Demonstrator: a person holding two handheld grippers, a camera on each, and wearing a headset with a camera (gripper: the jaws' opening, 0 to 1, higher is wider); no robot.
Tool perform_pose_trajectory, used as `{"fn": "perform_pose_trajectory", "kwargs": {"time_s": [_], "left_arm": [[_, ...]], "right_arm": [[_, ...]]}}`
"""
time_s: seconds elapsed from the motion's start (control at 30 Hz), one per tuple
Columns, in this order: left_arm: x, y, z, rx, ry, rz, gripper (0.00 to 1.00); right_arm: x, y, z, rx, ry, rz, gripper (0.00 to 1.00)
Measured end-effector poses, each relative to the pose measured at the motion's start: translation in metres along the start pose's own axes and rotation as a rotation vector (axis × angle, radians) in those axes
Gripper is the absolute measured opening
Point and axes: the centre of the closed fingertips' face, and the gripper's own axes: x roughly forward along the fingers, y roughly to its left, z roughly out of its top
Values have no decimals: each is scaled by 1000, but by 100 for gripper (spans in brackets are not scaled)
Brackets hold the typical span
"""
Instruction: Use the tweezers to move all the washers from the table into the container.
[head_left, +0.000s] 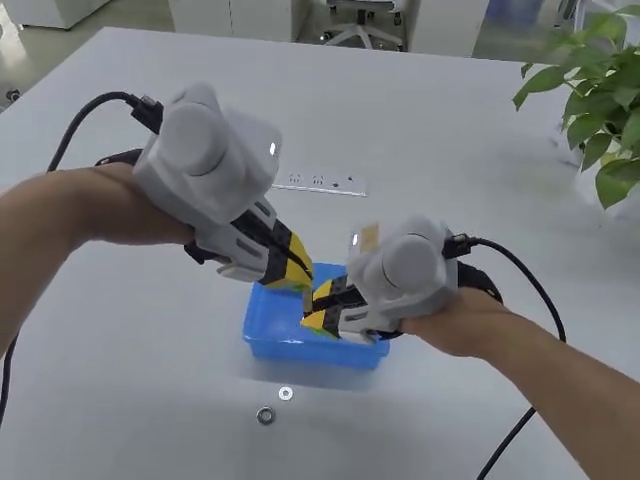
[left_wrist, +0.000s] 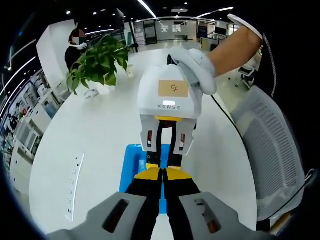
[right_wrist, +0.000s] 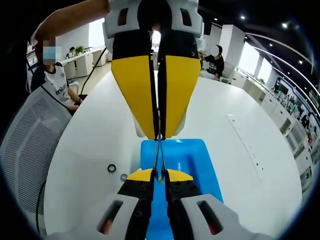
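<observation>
Over the container (right_wrist: 200, 165), the right claw (right_wrist: 160, 176) pinches tweezers (right_wrist: 159, 150), washers (right_wrist: 111, 168) nearby.

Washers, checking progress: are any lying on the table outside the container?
Yes, two washers lie on the table beside the blue container.

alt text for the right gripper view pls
The right claw and the left claw meet tip to tip above a blue container, with thin tweezers spanning their closed jaws. Two washers lie on the white table beside the container.
</observation>
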Motion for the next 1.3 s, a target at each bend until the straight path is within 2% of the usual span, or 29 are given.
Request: {"fn": "perform_pose_trajectory", "kwargs": {"time_s": [0.4,0.63,0.87,1.3], "left_arm": [[20,18,-21,-31,0,-14,5],[26,22,-30,-44,0,-15,5],[30,22,-35,-47,2,-17,5],[25,23,-33,-41,2,-6,5]], "right_arm": [[24,-15,-17,30,9,30,10],[33,-17,-24,36,19,45,10],[37,-16,-29,36,31,54,10],[35,-17,-26,13,41,51,11]]}}
